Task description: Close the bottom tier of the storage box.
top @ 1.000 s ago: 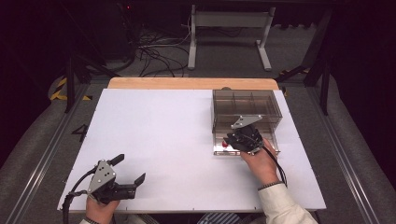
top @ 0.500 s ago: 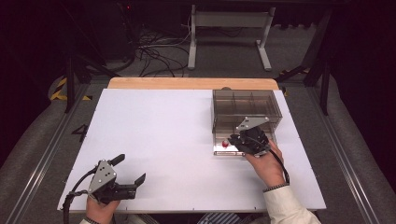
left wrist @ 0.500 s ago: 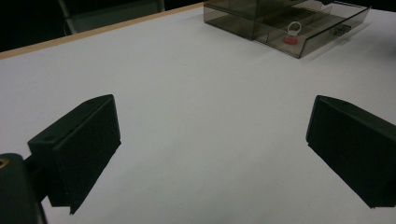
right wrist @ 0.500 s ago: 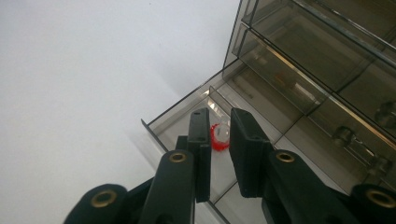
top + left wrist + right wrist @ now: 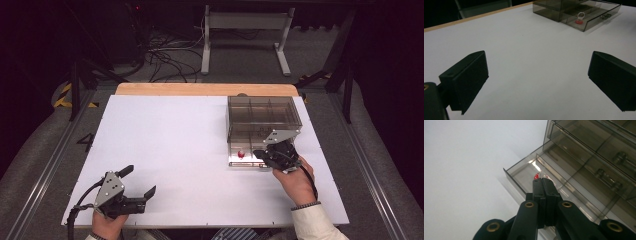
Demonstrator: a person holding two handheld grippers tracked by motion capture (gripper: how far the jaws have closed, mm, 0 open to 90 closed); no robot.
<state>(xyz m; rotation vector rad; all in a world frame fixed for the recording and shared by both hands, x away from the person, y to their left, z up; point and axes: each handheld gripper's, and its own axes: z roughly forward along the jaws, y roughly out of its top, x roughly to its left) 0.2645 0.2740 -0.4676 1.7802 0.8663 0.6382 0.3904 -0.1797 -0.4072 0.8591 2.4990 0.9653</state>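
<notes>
A smoky clear drawer box (image 5: pixel 262 112) stands at the table's right, and its bottom drawer (image 5: pixel 245 161) is pulled out toward me. A small red piece with a white ring (image 5: pixel 241 154) lies in that drawer's left compartment; the same piece (image 5: pixel 579 20) is far off in the left gripper view. My right gripper (image 5: pixel 261 153) hovers over the drawer's front rim. Its jaws have just been closing and now meet, with nothing between them (image 5: pixel 542 181). The red piece (image 5: pixel 536 176) peeks out just beyond the tips. My left gripper (image 5: pixel 139 180) rests open at the near left corner, with bare table between its jaws (image 5: pixel 536 75).
The white table (image 5: pixel 170 145) has a wooden strip along its far edge. The upper drawers (image 5: pixel 599 152) are pushed in and their small knobs face me. Cables and a metal stand lie on the dark floor behind the table.
My right hand has drifted to the right along the open drawer's front. The left gripper has stayed put.
</notes>
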